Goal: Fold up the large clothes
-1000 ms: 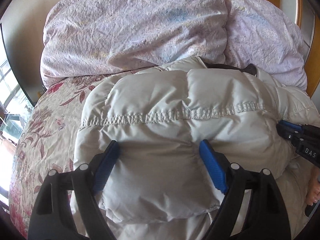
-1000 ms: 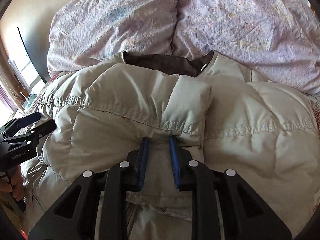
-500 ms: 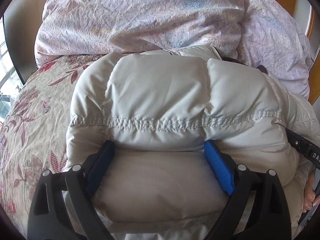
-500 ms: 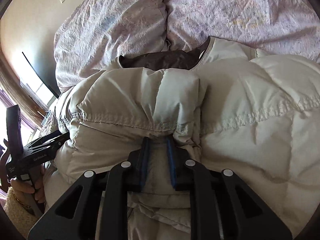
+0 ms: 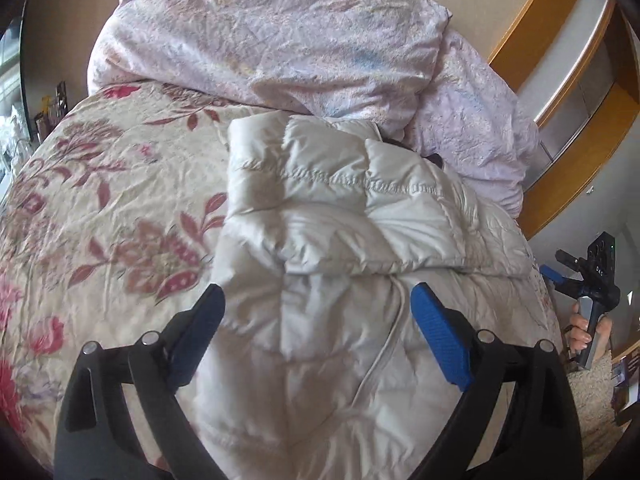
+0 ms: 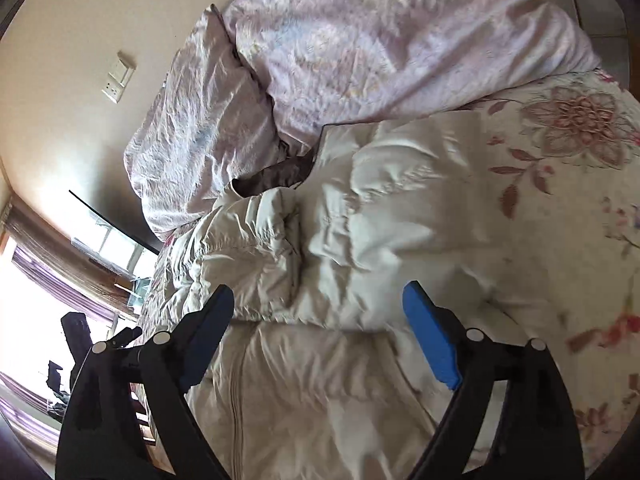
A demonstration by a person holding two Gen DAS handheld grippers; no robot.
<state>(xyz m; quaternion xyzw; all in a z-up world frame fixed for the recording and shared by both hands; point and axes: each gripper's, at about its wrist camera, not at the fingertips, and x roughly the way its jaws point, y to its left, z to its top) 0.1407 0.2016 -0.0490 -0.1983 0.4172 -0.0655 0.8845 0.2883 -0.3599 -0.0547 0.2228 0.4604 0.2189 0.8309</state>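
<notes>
A cream quilted puffer jacket (image 5: 340, 220) lies on the bed, its upper part folded down over its body, with the dark lining (image 6: 276, 176) showing at the collar. My left gripper (image 5: 316, 292) hovers open above the jacket's lower half, by the zip, and its pads press on nothing. My right gripper (image 6: 316, 290) hangs over the same jacket (image 6: 380, 220). Its jaws are opening, wide apart, with the fabric below them and not pinched. In the left wrist view a hand (image 5: 580, 328) holds the right gripper's handle at the right edge.
A crumpled lilac duvet (image 5: 280, 40) is heaped at the head of the bed behind the jacket. The floral bedspread (image 5: 100, 200) spreads to the left and, in the right wrist view, the bedspread (image 6: 580, 140) to the right. A wooden frame (image 5: 560, 168) stands far right, and a wall socket (image 6: 116, 80) on the wall.
The right gripper has let go of the pinched jacket fold and opened wide. Both grippers have drawn back from the jacket, and the folded-over part now lies flat on it.
</notes>
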